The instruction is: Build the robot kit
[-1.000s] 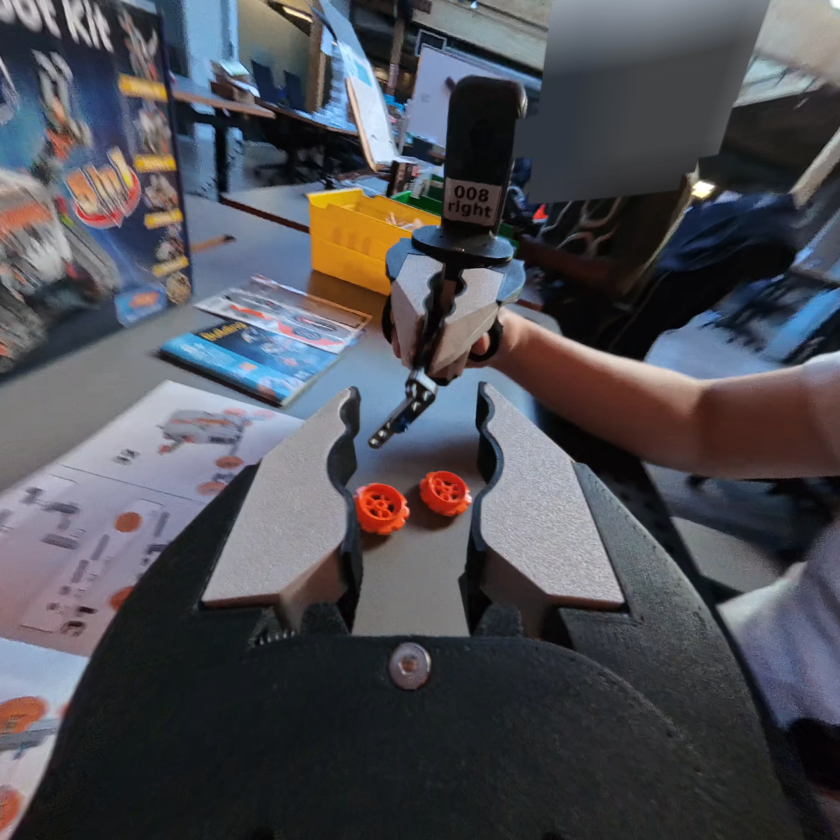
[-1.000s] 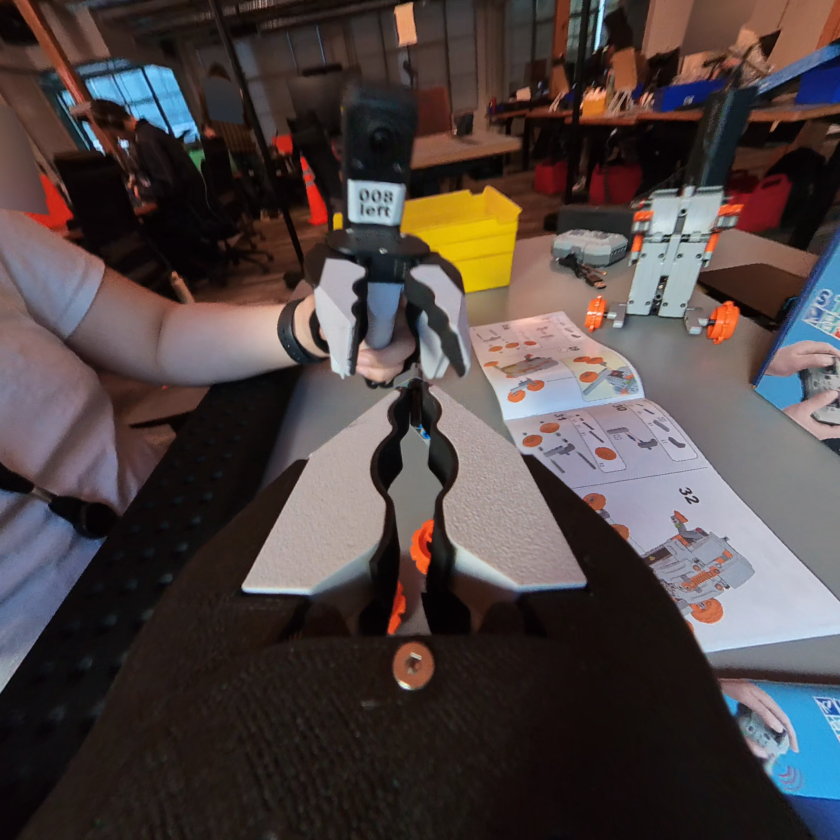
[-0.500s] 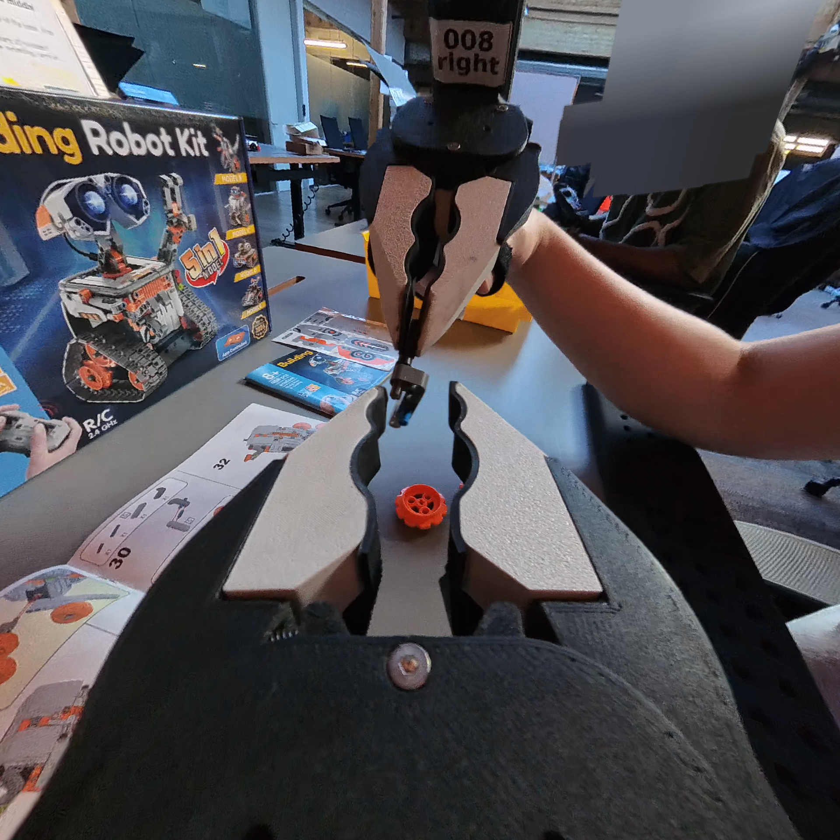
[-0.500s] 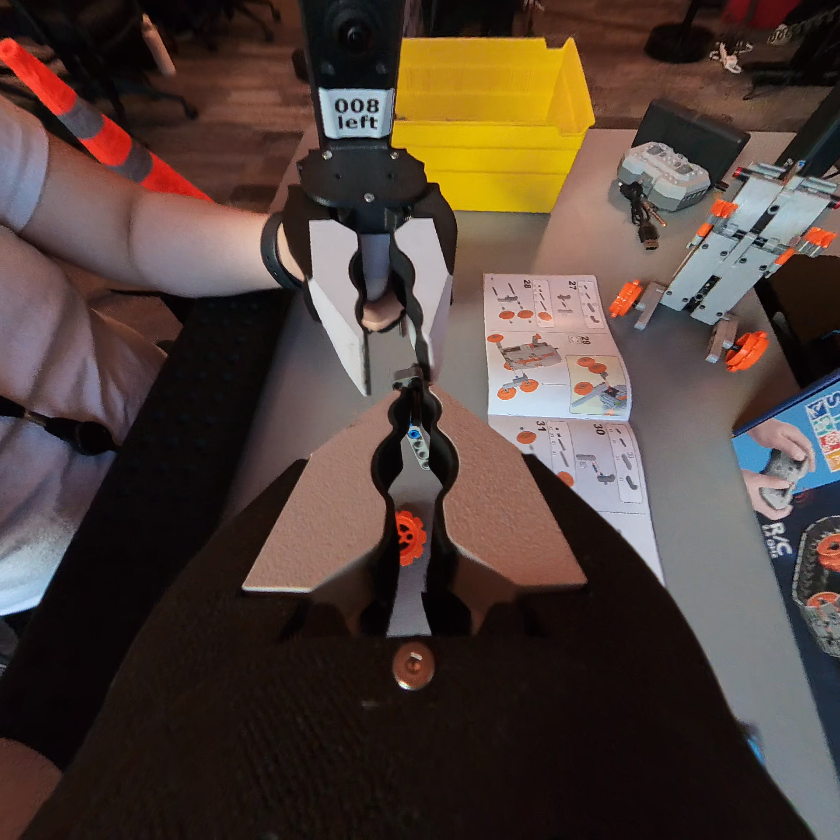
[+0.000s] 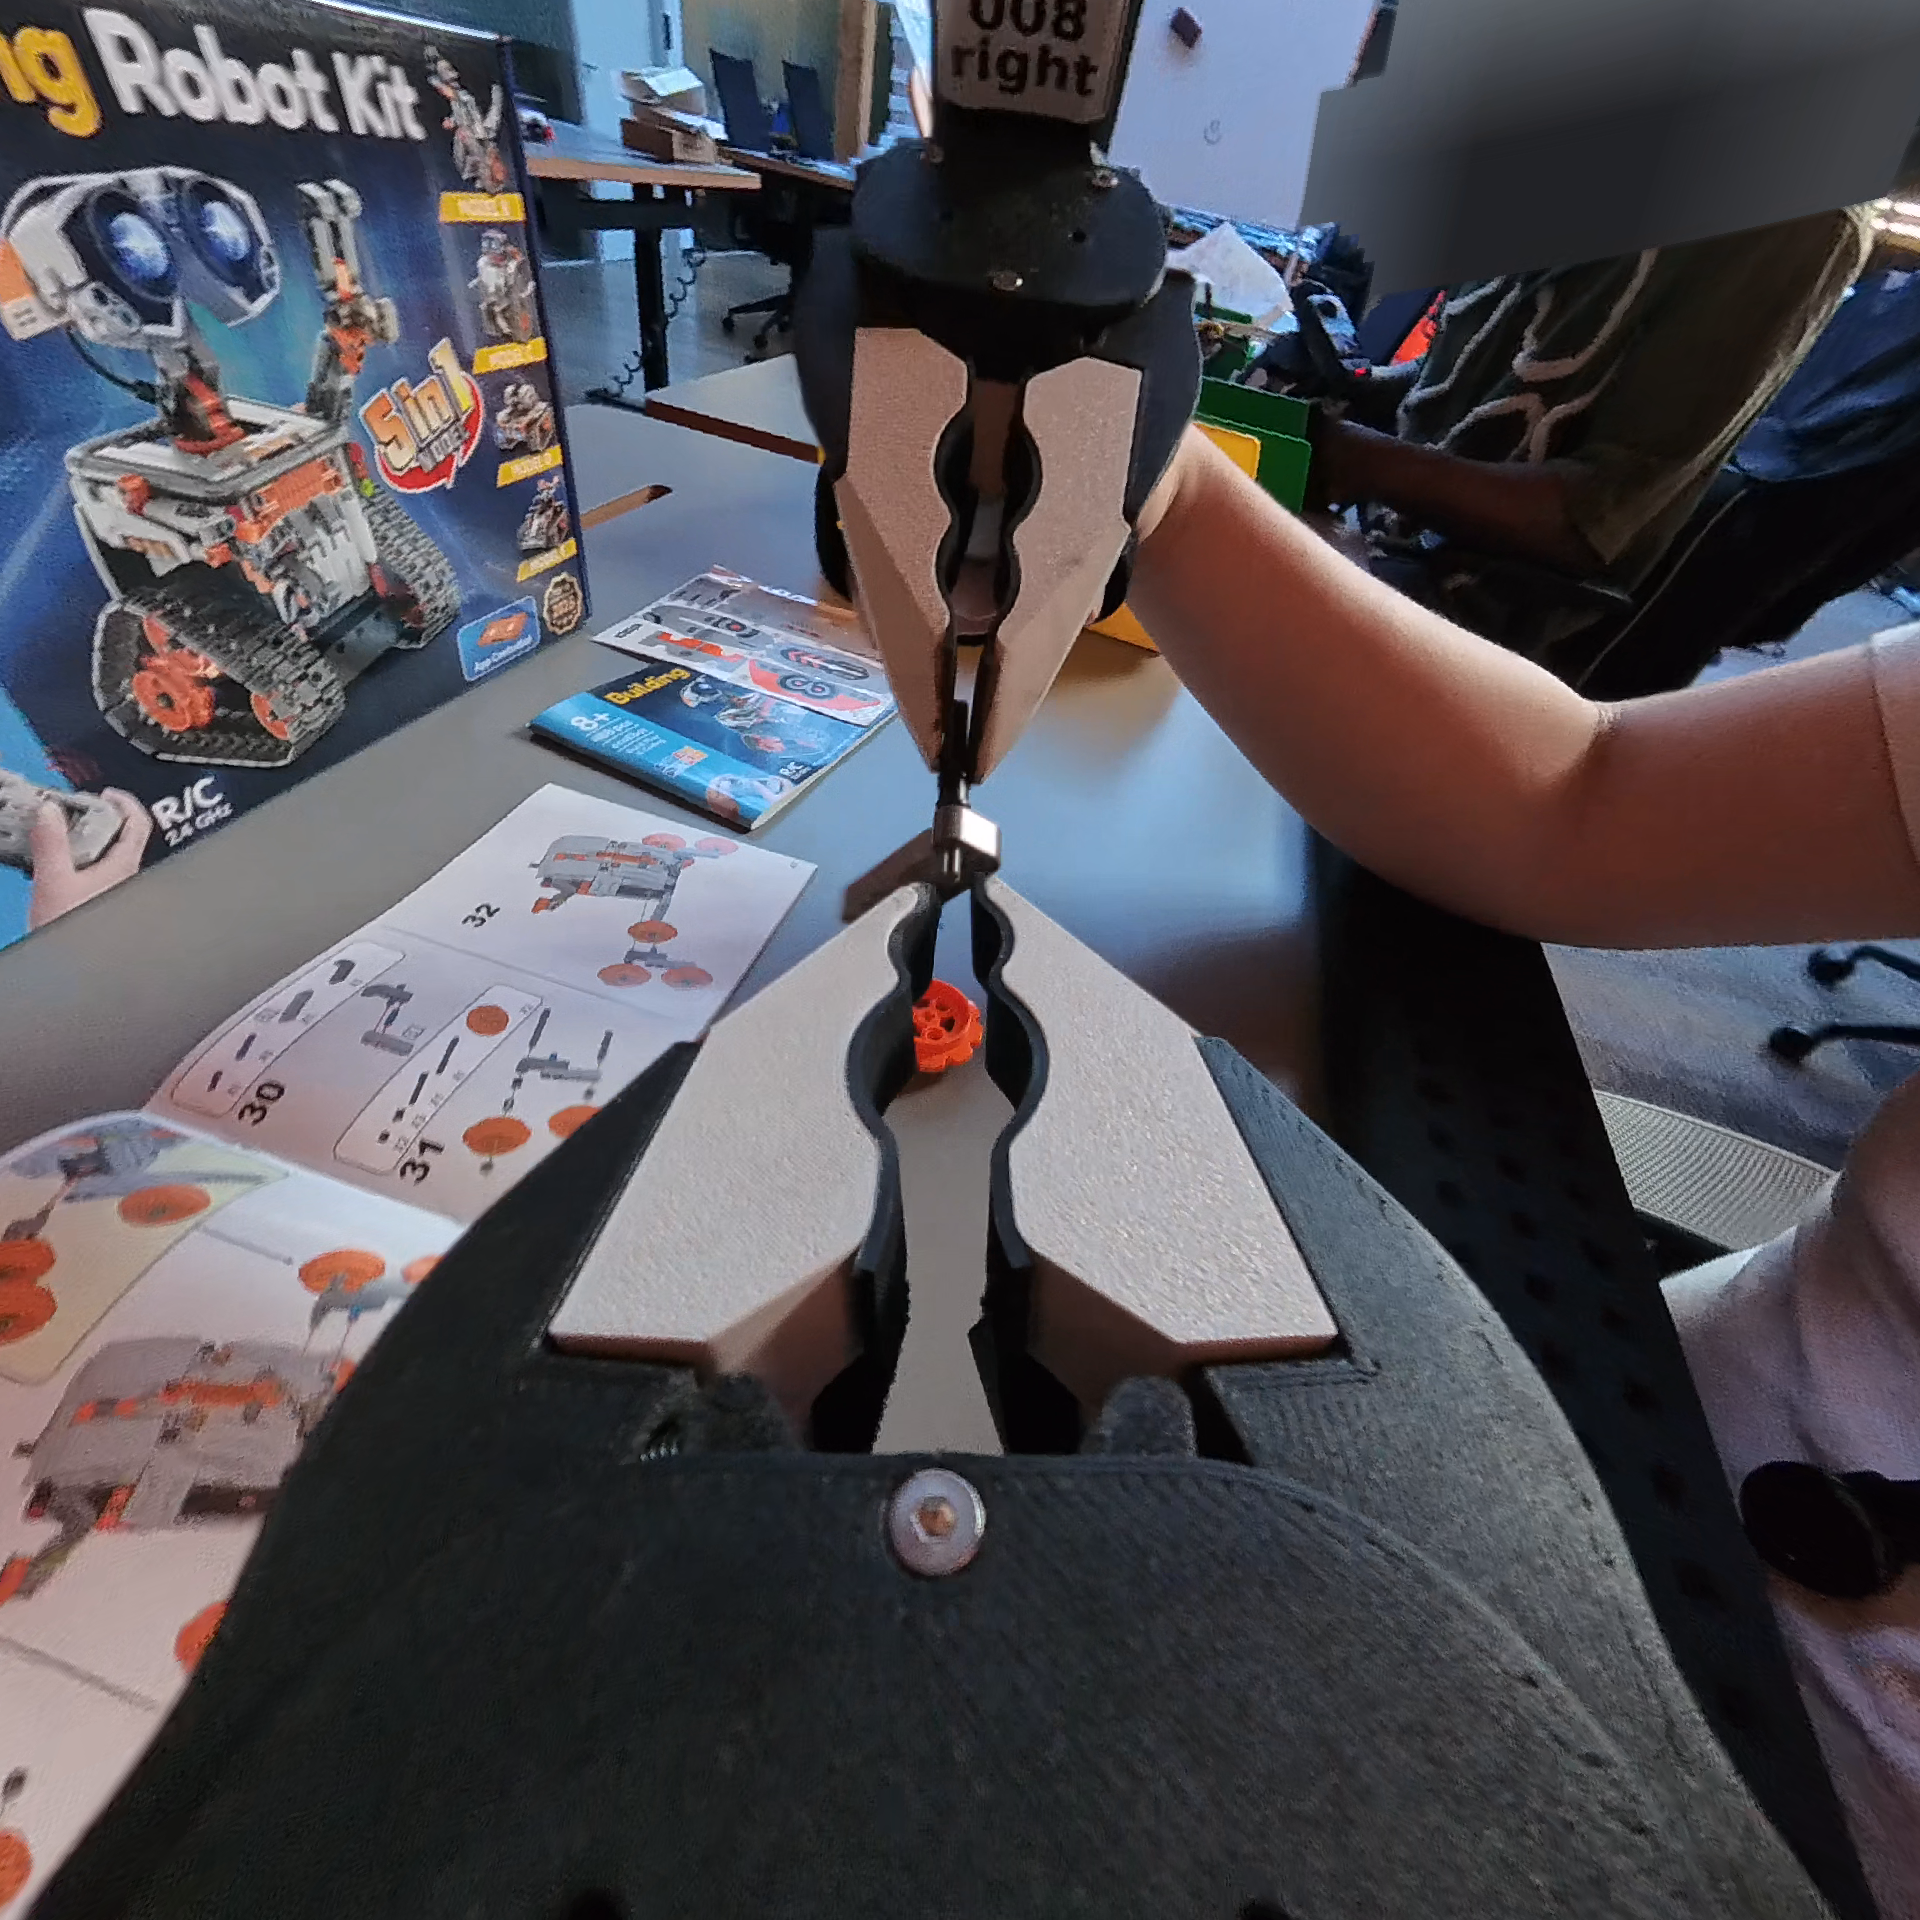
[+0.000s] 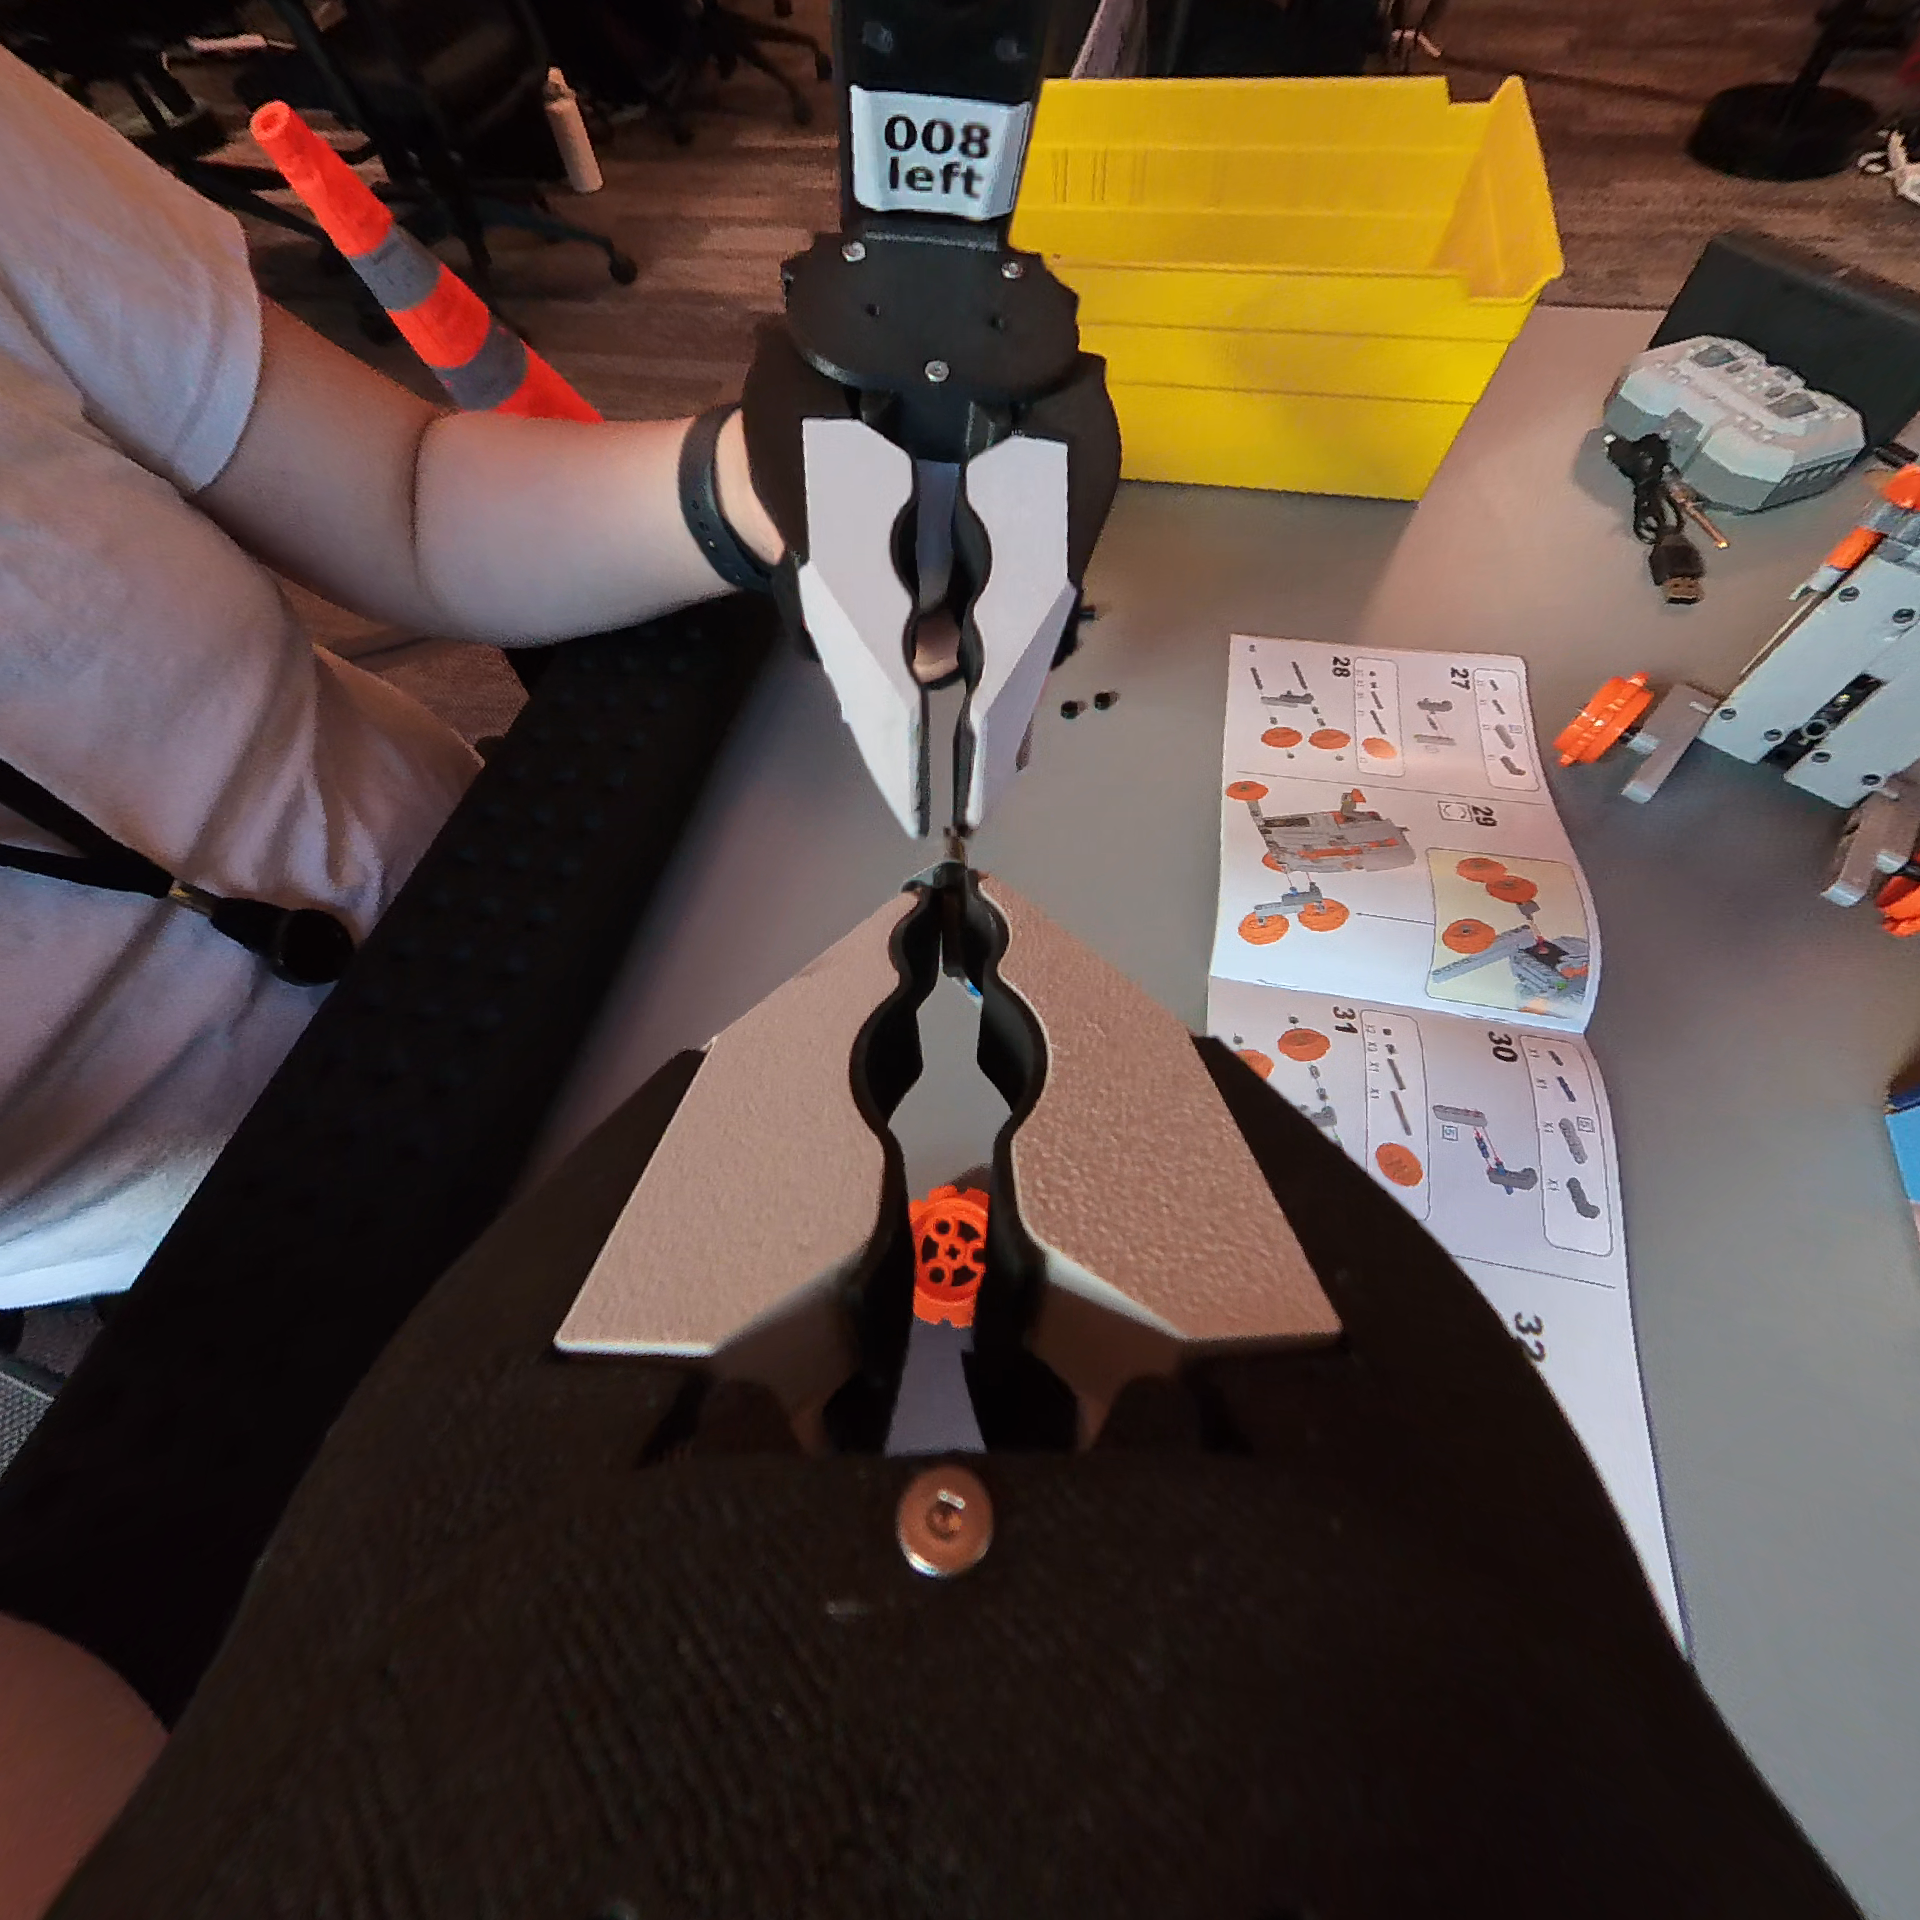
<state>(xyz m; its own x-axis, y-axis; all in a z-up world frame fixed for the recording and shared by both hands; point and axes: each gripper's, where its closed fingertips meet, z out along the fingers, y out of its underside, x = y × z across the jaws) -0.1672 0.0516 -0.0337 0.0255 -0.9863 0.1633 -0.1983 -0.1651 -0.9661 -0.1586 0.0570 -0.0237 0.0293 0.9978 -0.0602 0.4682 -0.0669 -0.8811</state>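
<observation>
Fingertips met tip to tip: right gripper [image 5: 961, 769] pinched a small grey plastic beam piece [image 5: 961, 831]; left gripper [image 5: 951, 899] nearly closed at it, grip unclear. Orange toothed wheel [image 5: 945, 1029] lay beneath.

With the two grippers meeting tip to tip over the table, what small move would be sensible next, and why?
Probably close the left gripper gently. Its tips sit around the thin black pin below the small grey piece that the right gripper holds, with a narrow gap left. An orange wheel lies on the table below.
</observation>
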